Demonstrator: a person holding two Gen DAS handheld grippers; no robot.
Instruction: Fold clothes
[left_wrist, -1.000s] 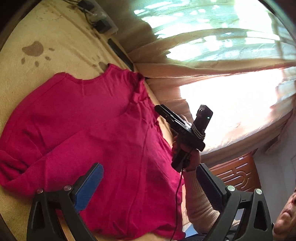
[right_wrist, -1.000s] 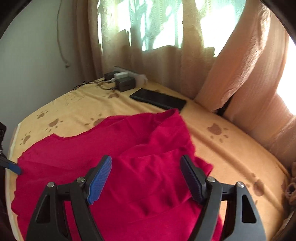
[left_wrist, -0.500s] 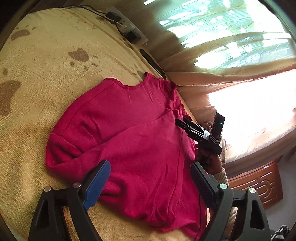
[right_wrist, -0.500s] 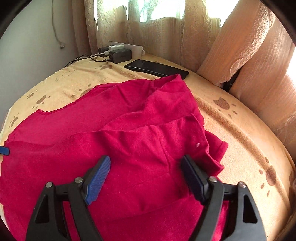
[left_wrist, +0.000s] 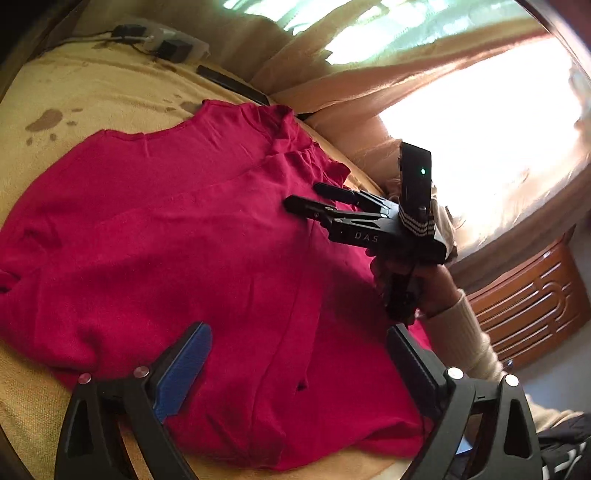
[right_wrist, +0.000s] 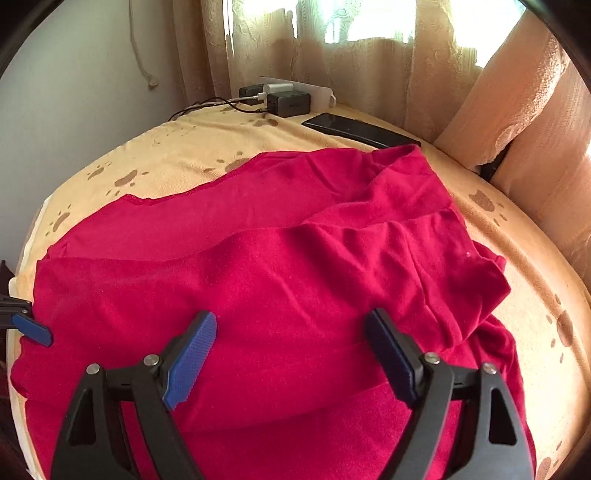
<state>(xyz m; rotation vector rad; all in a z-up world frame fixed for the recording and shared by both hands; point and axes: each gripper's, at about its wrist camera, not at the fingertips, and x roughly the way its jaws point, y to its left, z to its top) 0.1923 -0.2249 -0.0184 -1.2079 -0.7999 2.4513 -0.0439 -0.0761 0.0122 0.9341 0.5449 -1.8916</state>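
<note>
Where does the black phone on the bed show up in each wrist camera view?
Left wrist view: the black phone lies top centre, a thin dark strip past the red sweater.
Right wrist view: the black phone lies upper centre-right, touching the sweater's far edge.
Shared landmark: the power strip with chargers.

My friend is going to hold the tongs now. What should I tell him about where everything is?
Left tongs: open, holding nothing, over the near part of the red sweater.
Right tongs: open, holding nothing, over the sweater's middle.
The sweater lies spread on the paw-print blanket, with one side already folded over the body.
A black phone and chargers sit past it by the curtain.
Left to do: fold the rest and tidy it into a neat stack.
</note>
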